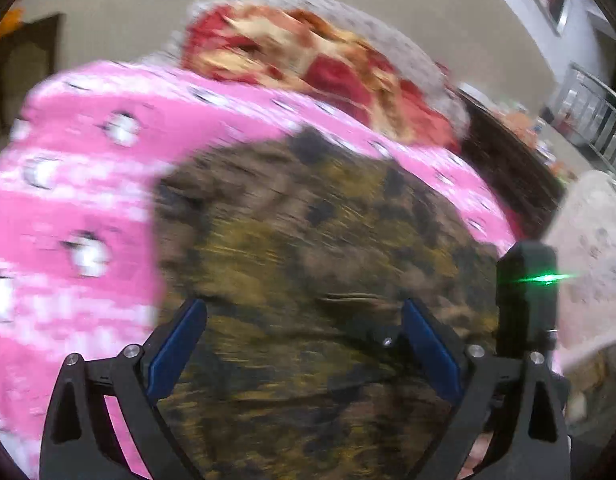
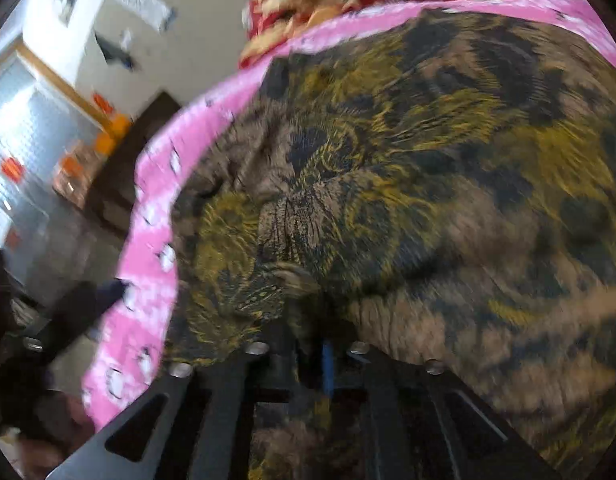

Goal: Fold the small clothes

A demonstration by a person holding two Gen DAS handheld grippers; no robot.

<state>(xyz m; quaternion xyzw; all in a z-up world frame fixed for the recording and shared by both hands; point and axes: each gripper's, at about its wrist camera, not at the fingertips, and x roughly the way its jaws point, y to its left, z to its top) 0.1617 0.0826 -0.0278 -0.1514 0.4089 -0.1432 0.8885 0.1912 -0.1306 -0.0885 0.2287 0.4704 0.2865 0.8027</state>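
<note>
pink blanket (image 1: 88,208) spread wide under everything, red and gold cloth (image 1: 308,60) bunched at its far side. the brown and yellow garment (image 2: 407,168) lies on the pink, rumpled, no neat fold showing, so i judge most folding remains. my left gripper (image 1: 304,344) gapes wide, empty; my right gripper (image 2: 327,360) sits narrow, garment bunched between its jaws.

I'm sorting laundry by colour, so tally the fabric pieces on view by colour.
Olive-brown patterned garment: 1
Pink spotted blanket: 1
Red and cream patterned cloth: 1
Total: 3
</note>
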